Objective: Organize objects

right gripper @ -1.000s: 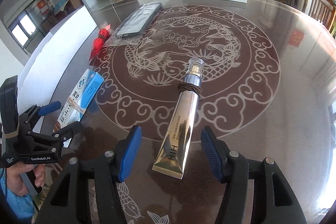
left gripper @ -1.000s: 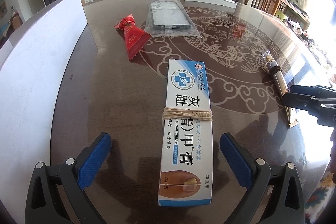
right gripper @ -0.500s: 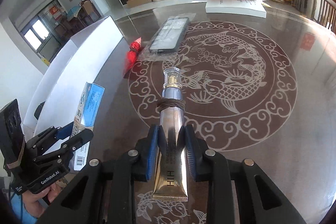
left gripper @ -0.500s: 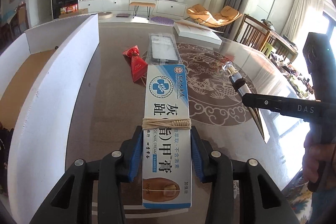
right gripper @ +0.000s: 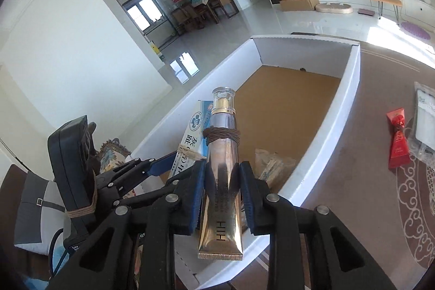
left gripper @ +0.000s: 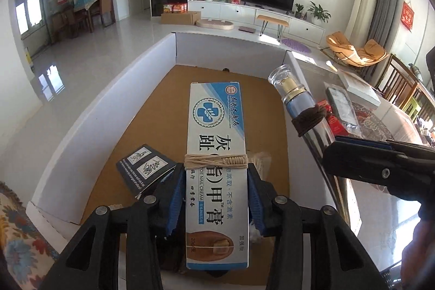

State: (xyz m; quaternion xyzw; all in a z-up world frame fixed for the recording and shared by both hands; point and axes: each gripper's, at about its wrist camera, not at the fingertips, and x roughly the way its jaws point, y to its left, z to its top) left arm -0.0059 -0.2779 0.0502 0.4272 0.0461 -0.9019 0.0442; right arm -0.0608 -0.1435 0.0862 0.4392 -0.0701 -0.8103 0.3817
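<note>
My left gripper (left gripper: 216,197) is shut on a long white and blue nail cream box (left gripper: 216,154) with a string band, held above the open white cardboard box (left gripper: 114,97) with a brown floor. My right gripper (right gripper: 221,189) is shut on a gold tube (right gripper: 221,181) with a clear cap and a brown band, held over the near right wall of the same box (right gripper: 345,110). The tube (left gripper: 299,110) and the right gripper (left gripper: 380,165) show at the right of the left wrist view. The cream box (right gripper: 194,135) and the left gripper (right gripper: 152,170) show left of the tube.
Inside the box lie a dark blue packet (left gripper: 144,167) and a clear plastic bag (right gripper: 272,165). On the brown patterned table (right gripper: 380,208) lie a red packet (right gripper: 398,137) and a bagged phone (right gripper: 424,118). A white flat box (left gripper: 359,89) lies farther back.
Both grippers closed on their objects, lifted them off the table and carried them left; they now hang over the white cardboard box.
</note>
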